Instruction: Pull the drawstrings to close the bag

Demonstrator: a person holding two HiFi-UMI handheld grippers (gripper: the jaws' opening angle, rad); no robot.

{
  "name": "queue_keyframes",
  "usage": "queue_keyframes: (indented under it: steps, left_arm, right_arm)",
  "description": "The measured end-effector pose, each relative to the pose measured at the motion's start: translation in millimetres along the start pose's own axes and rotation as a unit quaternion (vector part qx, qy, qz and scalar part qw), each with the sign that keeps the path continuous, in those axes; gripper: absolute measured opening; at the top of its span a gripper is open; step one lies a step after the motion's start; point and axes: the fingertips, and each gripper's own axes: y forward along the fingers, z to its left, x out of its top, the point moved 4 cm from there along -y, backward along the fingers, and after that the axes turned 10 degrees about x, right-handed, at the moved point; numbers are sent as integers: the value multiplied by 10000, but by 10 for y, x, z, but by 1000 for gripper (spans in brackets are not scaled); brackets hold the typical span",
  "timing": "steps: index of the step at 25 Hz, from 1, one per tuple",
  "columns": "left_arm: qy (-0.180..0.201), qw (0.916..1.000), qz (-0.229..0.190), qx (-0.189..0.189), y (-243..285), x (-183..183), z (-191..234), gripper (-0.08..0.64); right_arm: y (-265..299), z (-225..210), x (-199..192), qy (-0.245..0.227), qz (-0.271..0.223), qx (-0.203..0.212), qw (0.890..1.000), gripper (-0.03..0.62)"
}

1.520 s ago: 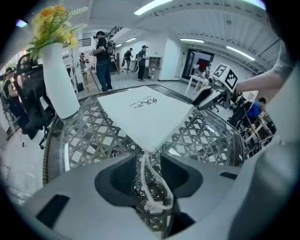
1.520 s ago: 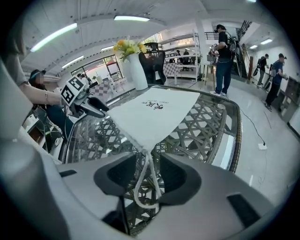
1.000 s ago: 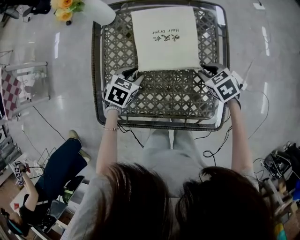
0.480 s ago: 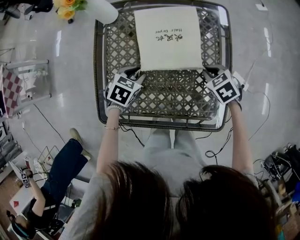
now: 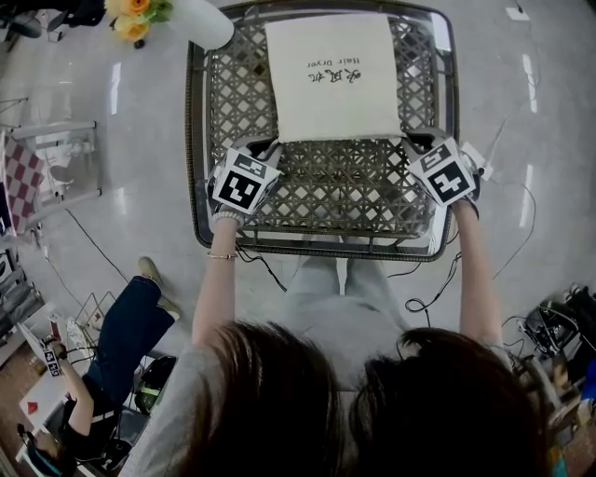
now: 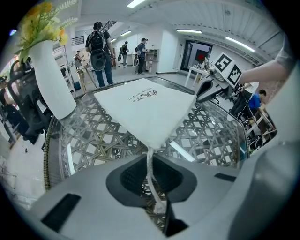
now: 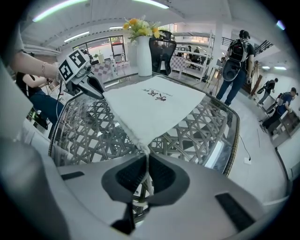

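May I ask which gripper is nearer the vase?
Left. Left gripper: bag corner nearest the vase; right gripper: opposite corner. Both jaws just closed on drawstrings.

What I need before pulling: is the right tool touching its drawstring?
Touching. The right gripper view shows the right tool, whose jaws have just been closing, pinching the drawstring between its pads.

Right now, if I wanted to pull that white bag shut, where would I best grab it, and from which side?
Grip the drawstrings, not the cloth. The left drawstring leaves the bag at its near left corner, the right drawstring at its near right corner. I'd come from the near edge, one at each side: the bag lies flat with those corners facing you.
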Motion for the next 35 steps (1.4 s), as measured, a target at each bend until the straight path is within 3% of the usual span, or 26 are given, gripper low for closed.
queue_keyframes:
  steps: [10, 17, 25, 30, 35]
  left_arm:
    - [130, 9998, 163, -33, 37, -11, -11, 32]
    - [214, 9991, 349, 92, -14, 34, -19, 29]
    - [130, 9996, 230, 122, -110, 107, -5, 28]
    - [-136, 9997, 91, 156, -207, 183, 22, 28]
    - [-36, 9998, 92, 188, -286, 292, 35, 28]
  right_arm:
    - [22, -15, -1, 107, 146, -46, 9998, 31]
    - [-38, 16, 28, -84, 321, -188, 9993, 25]
    - [-185, 2, 125, 114, 164, -287, 9994, 25]
    - [-320, -2, 205, 351, -42, -310, 9989, 24]
    - [-497, -59, 310, 323, -209, -486, 9981, 23]
